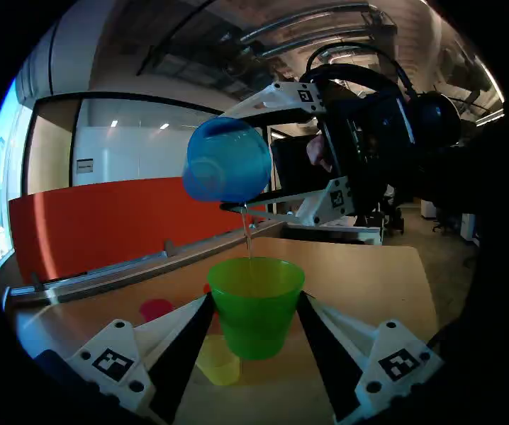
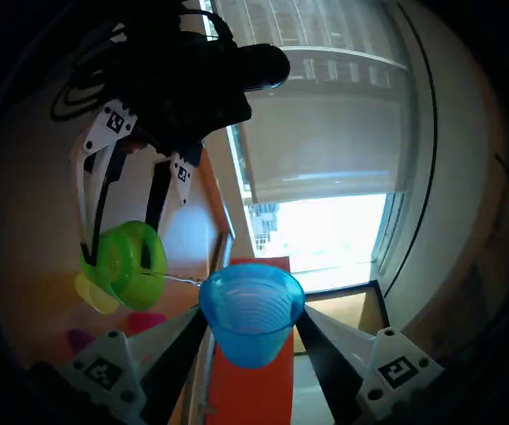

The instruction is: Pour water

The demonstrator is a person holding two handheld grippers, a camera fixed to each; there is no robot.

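Note:
In the left gripper view my left gripper (image 1: 256,312) is shut on a green cup (image 1: 256,304), held upright above the table. Above it the right gripper (image 1: 254,152) grips a tipped blue cup (image 1: 226,159), and a thin stream of water (image 1: 247,237) runs from its rim into the green cup. The right gripper view is rolled on its side: my right gripper (image 2: 252,322) is shut on the blue cup (image 2: 251,319). Farther off, the left gripper (image 2: 123,244) clasps the green cup (image 2: 130,265), and the water stream (image 2: 173,278) crosses between the cups.
A yellow cup (image 1: 219,360) and a pink cup (image 1: 155,309) stand on the wooden table (image 1: 368,283) below the green cup. An orange partition (image 1: 113,223) runs behind the table. Bright windows (image 2: 318,241) appear in the right gripper view.

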